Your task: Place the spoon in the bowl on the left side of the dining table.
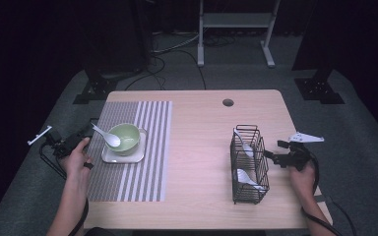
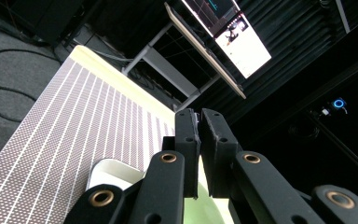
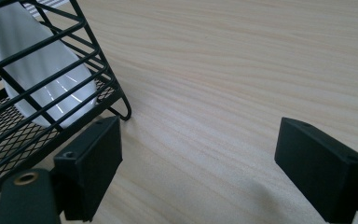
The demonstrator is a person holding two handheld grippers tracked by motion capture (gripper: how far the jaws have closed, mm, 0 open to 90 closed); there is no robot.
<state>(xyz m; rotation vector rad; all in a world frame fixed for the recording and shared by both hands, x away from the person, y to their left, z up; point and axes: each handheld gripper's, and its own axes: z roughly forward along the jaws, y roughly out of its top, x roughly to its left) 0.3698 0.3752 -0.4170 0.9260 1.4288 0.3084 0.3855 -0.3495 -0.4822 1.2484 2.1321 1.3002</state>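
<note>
My left gripper (image 1: 81, 135) sits at 9 o'clock of the green bowl (image 1: 125, 138), jaws pressed together with nothing between them. A white spoon (image 1: 107, 137) rests in that bowl. My right gripper (image 1: 271, 156) stands spread wide at 3 o'clock of the wire basket (image 1: 248, 164), holding 2 spoons (image 1: 246, 178).

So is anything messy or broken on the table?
Nothing stands out. The bowl sits upright on its plate with a spoon in it, the rack stands straight holding two spoons, and nothing is spilled.
</note>
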